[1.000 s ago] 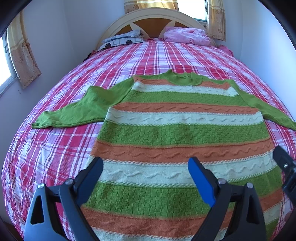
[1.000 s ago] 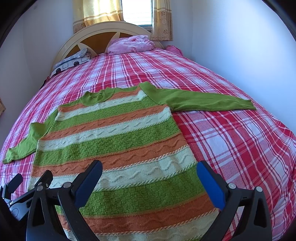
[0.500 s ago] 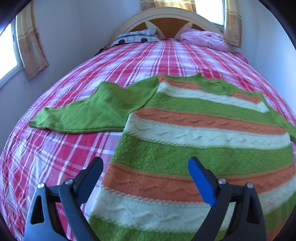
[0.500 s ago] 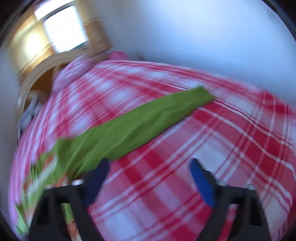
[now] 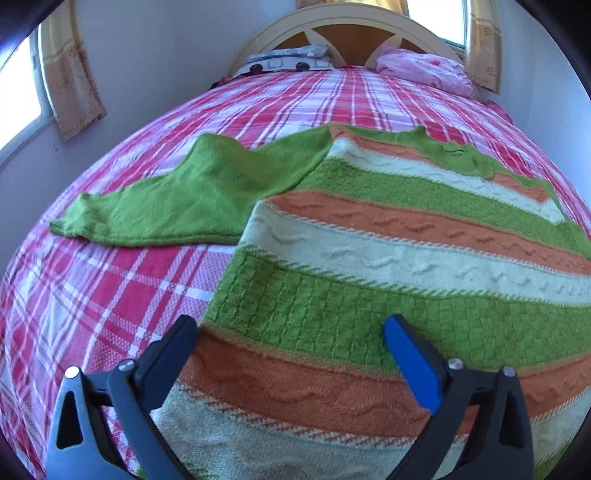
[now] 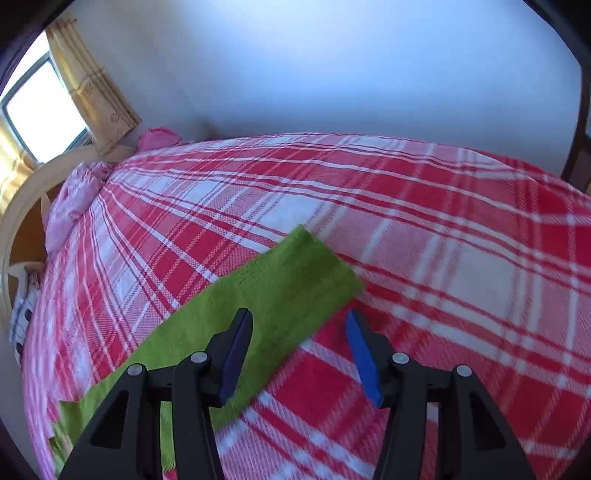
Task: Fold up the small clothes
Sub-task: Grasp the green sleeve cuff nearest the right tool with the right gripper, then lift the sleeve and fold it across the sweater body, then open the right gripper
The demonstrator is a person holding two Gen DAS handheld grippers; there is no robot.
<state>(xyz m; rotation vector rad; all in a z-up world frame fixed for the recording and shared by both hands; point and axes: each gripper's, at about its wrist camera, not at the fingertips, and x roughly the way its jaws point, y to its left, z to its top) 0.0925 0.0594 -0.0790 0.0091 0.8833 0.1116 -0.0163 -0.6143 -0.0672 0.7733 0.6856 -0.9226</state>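
The sweater (image 5: 369,258) is chunky textured knit, the bedspread (image 5: 110,288) flat woven plaid cloth, the headboard (image 5: 354,33) smooth wood.

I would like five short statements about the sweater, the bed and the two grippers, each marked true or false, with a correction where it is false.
1. The sweater lies spread on a plaid bedspread. True.
2. The sweater is striped blue and yellow. False: its stripes are green, orange and cream.
3. The right gripper is over the end of a green sleeve, its jaws closing with the sleeve's edge between them. True.
4. The left gripper is clamped on the collar. False: its jaws stand wide open over the sweater's lower body, holding nothing.
5. A pink bundle lies by the headboard. True.
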